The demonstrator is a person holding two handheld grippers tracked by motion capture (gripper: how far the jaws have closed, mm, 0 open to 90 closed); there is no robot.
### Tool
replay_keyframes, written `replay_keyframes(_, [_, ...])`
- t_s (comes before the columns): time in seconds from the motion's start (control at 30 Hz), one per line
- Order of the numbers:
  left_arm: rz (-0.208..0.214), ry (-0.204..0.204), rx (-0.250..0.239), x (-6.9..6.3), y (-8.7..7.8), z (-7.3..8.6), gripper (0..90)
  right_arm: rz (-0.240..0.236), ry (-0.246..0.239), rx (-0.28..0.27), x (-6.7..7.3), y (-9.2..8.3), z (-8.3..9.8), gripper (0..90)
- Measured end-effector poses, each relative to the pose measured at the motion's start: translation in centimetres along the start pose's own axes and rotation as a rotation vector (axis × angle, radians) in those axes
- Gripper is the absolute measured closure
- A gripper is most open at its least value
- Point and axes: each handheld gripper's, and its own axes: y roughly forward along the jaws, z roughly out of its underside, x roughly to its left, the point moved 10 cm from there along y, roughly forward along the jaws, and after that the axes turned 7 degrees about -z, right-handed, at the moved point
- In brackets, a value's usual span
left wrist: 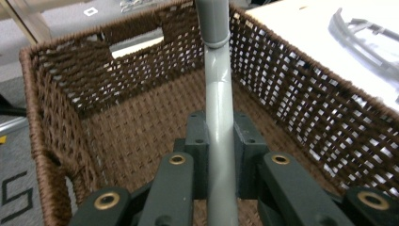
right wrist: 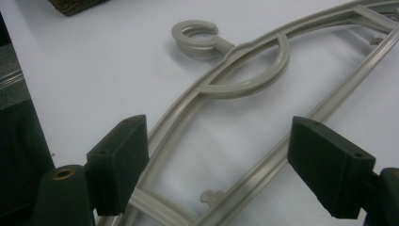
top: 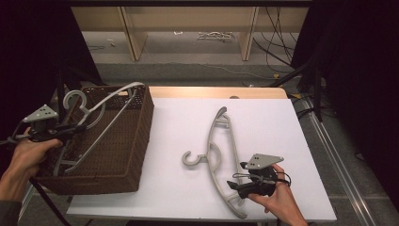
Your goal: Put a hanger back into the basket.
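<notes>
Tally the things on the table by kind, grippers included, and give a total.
Hangers: 2, one held over the basket, one flat on the table
Basket: 1
Grippers: 2, left gripper, right gripper
Total: 5

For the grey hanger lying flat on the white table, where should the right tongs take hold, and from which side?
Grip one slim bar of the hanger near its lower end, coming down from above. It lies flat on the table, so only its thin rails offer a bite. The right tongs stand open astride both rails; closing on a single rail looks likelier to hold.
</notes>
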Motion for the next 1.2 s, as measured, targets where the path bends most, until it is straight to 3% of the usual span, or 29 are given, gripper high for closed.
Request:
replay_keyframes(0.17, [-0.004,0.014,0.065,0.4,0.9,1.2,79.3,-0.005,0.008,0.007,0.1,0.0,0.1,22.2])
replay_keyframes(0.43, [0.017,0.012,0.128,0.0,2.3,2.0,79.2,-0.004,0.006,0.006,0.1,0.1,0.1,22.2])
replay_keyframes(0.63, [0.000,0.070,0.226,0.6,3.8,3.1,79.1,-0.003,0.000,0.006,0.1,0.2,0.2,22.2])
replay_keyframes(0.8, [-0.018,0.055,0.236,0.3,5.1,3.8,79.0,-0.005,-0.003,0.010,0.1,0.2,0.2,22.2])
replay_keyframes(0.87, [-0.017,0.052,0.242,0.2,5.2,4.0,79.0,-0.005,-0.004,0.010,0.1,0.2,0.2,22.2])
replay_keyframes(0.93, [-0.045,0.049,0.272,0.5,5.2,4.6,78.2,-0.011,-0.004,0.014,0.2,0.3,0.2,22.2])
replay_keyframes(0.97, [-0.035,0.041,0.280,0.6,5.1,4.7,78.1,-0.012,-0.001,0.015,0.2,0.3,0.2,22.2])
replay_keyframes(1.2, [-0.074,0.015,0.293,1.2,5.2,5.0,74.8,-0.005,-0.003,0.013,0.2,0.3,0.2,22.2])
